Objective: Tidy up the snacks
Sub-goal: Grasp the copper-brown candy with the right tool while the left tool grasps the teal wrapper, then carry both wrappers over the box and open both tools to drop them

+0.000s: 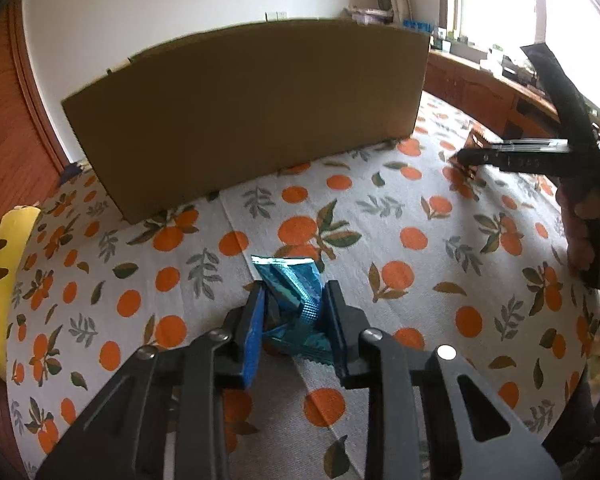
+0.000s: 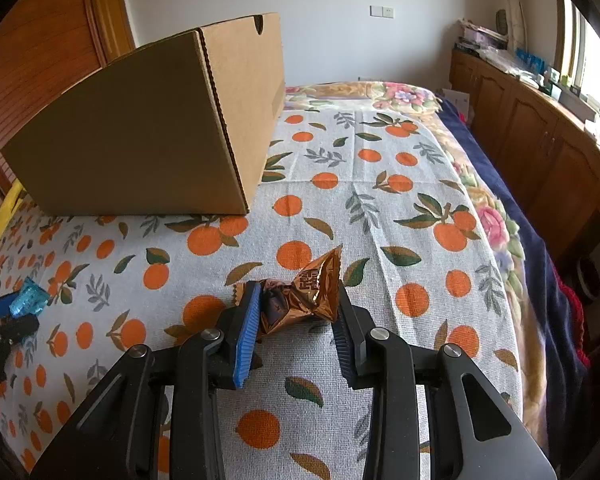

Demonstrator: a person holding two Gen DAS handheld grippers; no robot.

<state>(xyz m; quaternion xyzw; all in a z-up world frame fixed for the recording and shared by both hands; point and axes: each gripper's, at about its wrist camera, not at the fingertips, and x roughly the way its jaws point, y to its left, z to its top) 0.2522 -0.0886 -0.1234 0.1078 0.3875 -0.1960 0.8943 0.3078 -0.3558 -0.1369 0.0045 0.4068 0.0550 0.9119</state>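
A crumpled blue snack packet [image 1: 288, 280] sits between the blue pads of my left gripper [image 1: 294, 292], which is shut on it just above the orange-print cloth [image 1: 380, 216]. My right gripper [image 2: 298, 292] is shut on a shiny brown snack packet [image 2: 312, 292], also low over the cloth. A tall cardboard box [image 1: 252, 108] stands behind both, its side wall facing me; its inside is hidden. In the right wrist view the box [image 2: 140, 140] is at the left and the blue packet [image 2: 28, 300] shows at the far left edge. A hand holds the right gripper [image 1: 466, 158] at the right of the left wrist view.
A yellow item [image 1: 0, 280] lies at the cloth's left edge. A floral blanket [image 2: 496, 220] and dark blue cover [image 2: 540, 248] border the cloth on the right. Wooden cabinets [image 2: 540, 148] with clutter on top run along the right wall under a window.
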